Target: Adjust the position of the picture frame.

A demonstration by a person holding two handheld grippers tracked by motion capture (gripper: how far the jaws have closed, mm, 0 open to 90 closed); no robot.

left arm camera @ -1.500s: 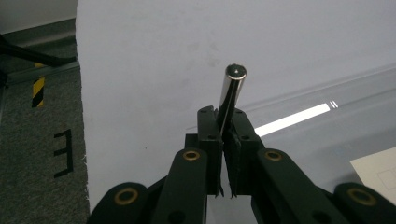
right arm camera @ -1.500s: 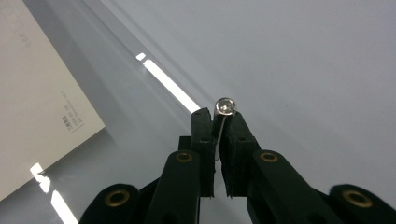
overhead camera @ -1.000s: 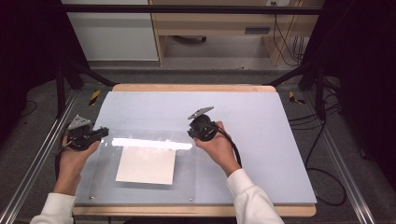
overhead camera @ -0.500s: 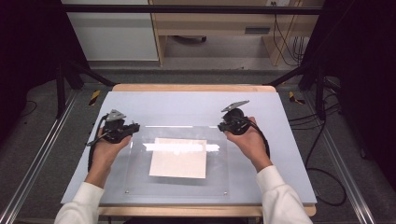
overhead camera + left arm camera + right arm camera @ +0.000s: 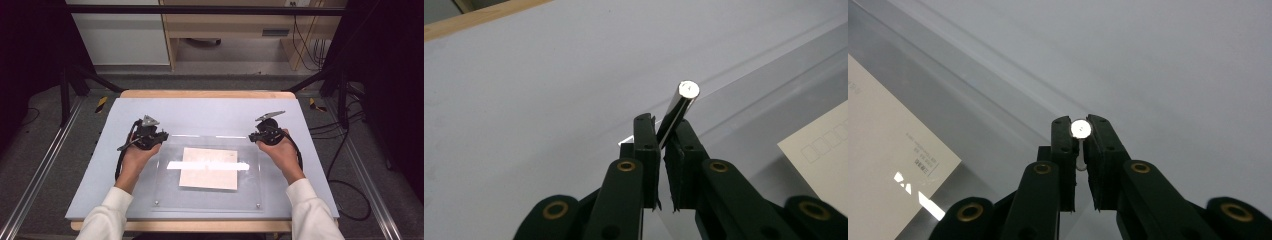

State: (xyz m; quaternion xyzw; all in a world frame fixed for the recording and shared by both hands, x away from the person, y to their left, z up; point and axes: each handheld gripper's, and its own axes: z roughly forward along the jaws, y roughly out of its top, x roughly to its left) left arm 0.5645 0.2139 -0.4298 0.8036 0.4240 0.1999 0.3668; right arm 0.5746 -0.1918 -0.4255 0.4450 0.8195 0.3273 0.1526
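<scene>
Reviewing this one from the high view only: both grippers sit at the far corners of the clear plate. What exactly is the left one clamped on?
Observer: The left gripper is shut on a shiny metal pin with a flat round top. The pin's base is hidden between the jaws.
Operator: Is the right one the same?
Observer: Yes. The right gripper is shut on a second pin, seen end-on between its pads.
Operator: Is the paper in the clear plate blank?
Observer: No. The paper has a row of small printed boxes near its edge in the left gripper view.
</scene>
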